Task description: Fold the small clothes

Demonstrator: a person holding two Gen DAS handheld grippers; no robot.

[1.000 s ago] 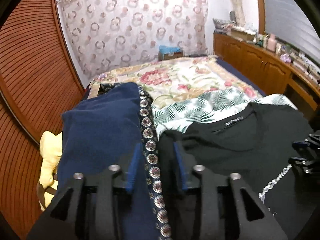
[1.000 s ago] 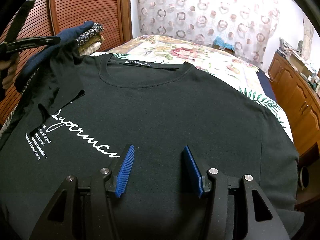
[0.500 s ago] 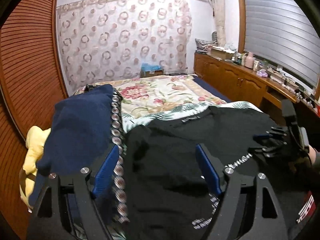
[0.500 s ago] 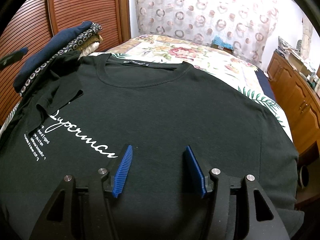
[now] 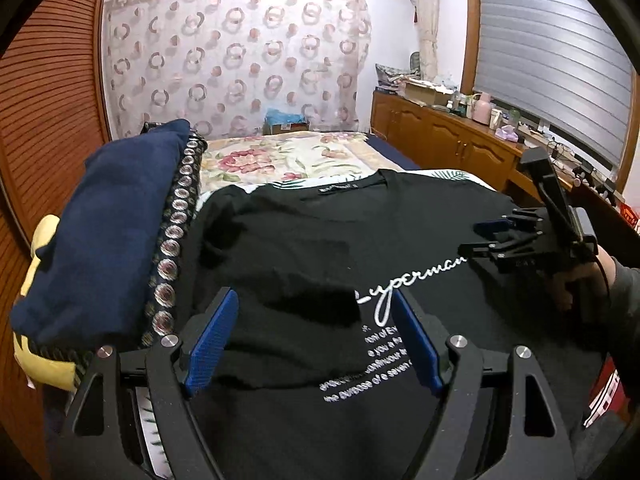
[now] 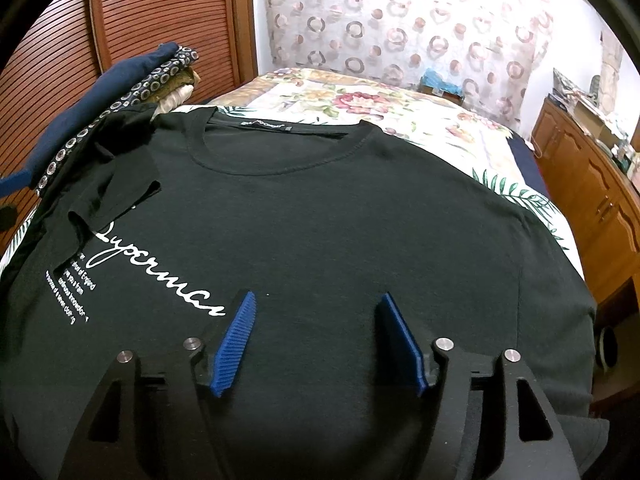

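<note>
Since a second ago, pulled back and up from the seam between the pile and the shirt, jaws gone from nearly closed to wide apart: left gripper (image 5: 312,336). Sleeve released in that time, now lying folded in over the chest. Barely shifted over the same second: right gripper (image 6: 316,340).

Spread face up across a floral bedspread (image 5: 256,160) and a leaf-print sheet (image 6: 504,188): black T-shirt (image 6: 340,220), collar toward the far end of the bed, white script lettering (image 6: 160,276) across the chest. Left sleeve (image 6: 112,188) turned inward, covering the start of the lettering. Right sleeve still flat and spread toward the edge of the bed. Hem not yet brought up. By judgement, early in this garment: one sleeve fold done; second sleeve, side folds and the lengthwise fold left.

Beside the shirt on its left, touching its shoulder: stack of folded clothes (image 5: 108,220), navy piece on top, ring-patterned dark fabric and something yellow beneath. Probably finished items, so part of the wider job seemingly done.

Left gripper: blue pads (image 5: 208,344) wide apart, holding nothing, hovering just above the shirt's lower left area; contact with the cloth not clear. Right gripper: also spread open, empty, poised over the middle of the shirt below the lettering; seen from the left wrist view (image 5: 492,236), low and close to the fabric, touching or not impossible to say.
</note>
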